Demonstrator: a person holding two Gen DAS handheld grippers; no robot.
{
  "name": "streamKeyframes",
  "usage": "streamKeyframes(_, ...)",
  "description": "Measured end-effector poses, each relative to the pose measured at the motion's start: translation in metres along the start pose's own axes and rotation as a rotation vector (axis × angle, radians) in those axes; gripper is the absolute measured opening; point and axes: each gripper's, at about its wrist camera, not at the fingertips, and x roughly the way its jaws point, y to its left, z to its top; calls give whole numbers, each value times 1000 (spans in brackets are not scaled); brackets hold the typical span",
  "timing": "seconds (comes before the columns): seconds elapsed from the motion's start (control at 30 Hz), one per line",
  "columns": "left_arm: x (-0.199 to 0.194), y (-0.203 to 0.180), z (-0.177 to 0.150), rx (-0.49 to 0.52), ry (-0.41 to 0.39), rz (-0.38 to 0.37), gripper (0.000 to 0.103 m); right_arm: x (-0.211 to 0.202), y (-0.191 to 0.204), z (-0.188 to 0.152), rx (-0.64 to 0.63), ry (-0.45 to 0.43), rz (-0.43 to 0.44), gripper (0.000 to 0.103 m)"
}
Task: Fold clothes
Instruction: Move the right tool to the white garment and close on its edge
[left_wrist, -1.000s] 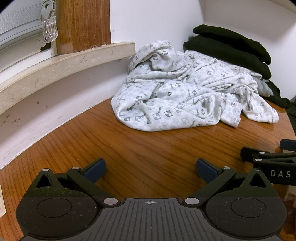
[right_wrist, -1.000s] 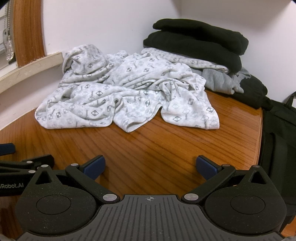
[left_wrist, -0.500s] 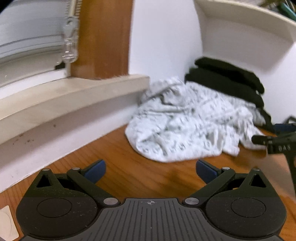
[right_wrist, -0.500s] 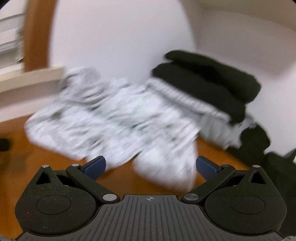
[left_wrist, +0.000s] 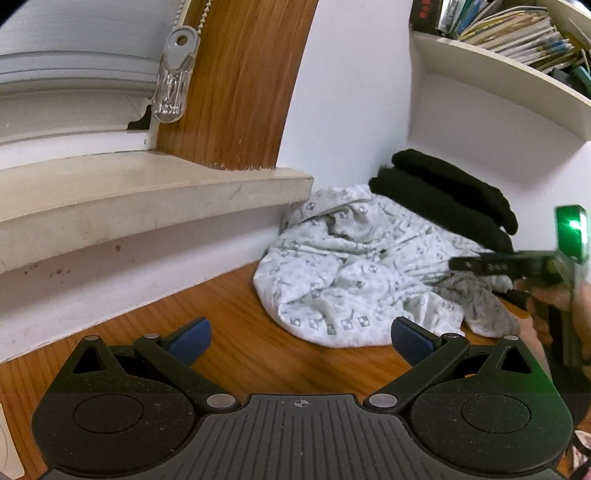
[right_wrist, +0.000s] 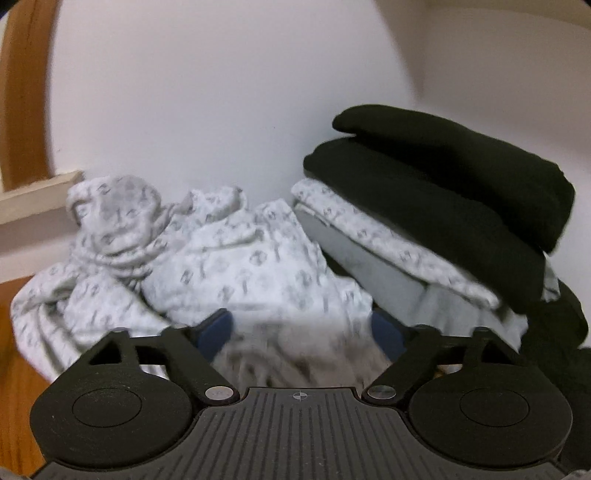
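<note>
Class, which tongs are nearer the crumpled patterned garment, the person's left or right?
Right. The right tongs are open over the patterned garment, with cloth between their fingers. The left tongs, also open, hang above bare table short of it.

A wooden table (left_wrist: 229, 354) is carrying 1 crumpled white patterned garment (left_wrist: 354, 266) lying heaped against the wall, and beside it a stack of folded clothes (right_wrist: 424, 221) with 2 black pieces sitting on top.
</note>
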Motion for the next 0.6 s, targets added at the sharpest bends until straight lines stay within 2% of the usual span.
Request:
streamKeyframes(0.03,0,1,0,-5,-3,2,103,6,0,3,-3,6,11,67)
streamKeyframes(0.2,1,6,0,-37,7,-14,103,27,-2,6,-7,60,61,58)
streamKeyframes(0.37,5,13,-1,-78,28,-22,103,45,-4,3,-4,129,109,59)
streamKeyframes(0.53,4,16,-1,-84,19,-25,103,41,-11,-10,36,159,220,53)
streamKeyframes(0.6,3,15,0,-83,17,-34,103,34,-8,-15,23,155,238,53)
